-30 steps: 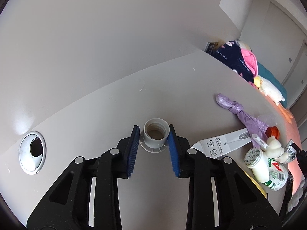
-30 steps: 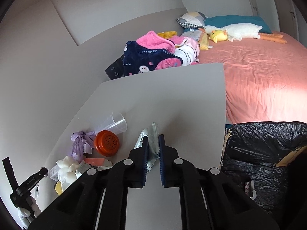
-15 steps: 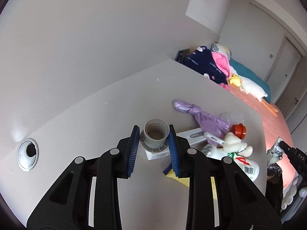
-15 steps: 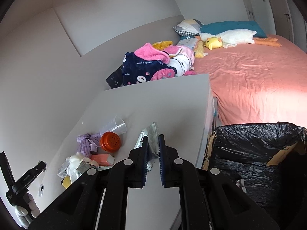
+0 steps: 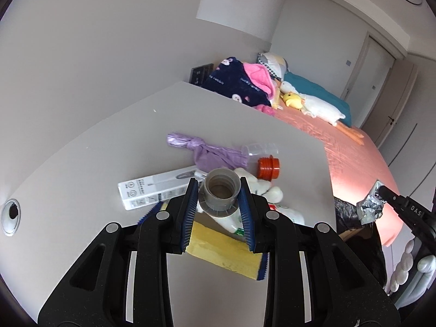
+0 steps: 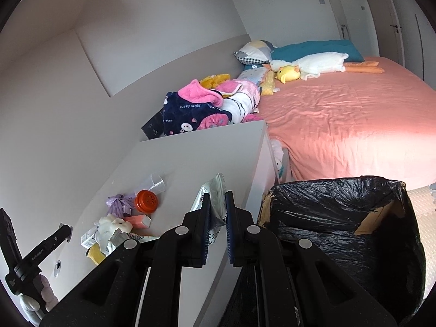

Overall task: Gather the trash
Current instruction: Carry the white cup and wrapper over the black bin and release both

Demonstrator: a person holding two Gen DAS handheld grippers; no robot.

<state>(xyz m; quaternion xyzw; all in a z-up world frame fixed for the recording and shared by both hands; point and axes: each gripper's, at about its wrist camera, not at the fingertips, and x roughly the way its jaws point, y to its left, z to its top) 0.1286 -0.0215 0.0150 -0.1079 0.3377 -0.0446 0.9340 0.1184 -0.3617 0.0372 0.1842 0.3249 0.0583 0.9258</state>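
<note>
Gripping a grey flanged pipe cap (image 5: pixel 221 194) mouth-up, left gripper (image 5: pixel 219 212) clamped above desk (image 5: pixel 109 163) litter, right gripper (image 6: pixel 218 227) pinching foil wrapper (image 6: pixel 215 204) upright beside bin bag (image 6: pixel 340 218).

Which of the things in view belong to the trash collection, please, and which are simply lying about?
Part of the job:
- grey cap in left gripper
- foil wrapper in right gripper
- bin with black bag
- desk litter: purple bag, orange cap, clear cup, white box

Lying about:
- goose plush
- blankets
- bed
</note>
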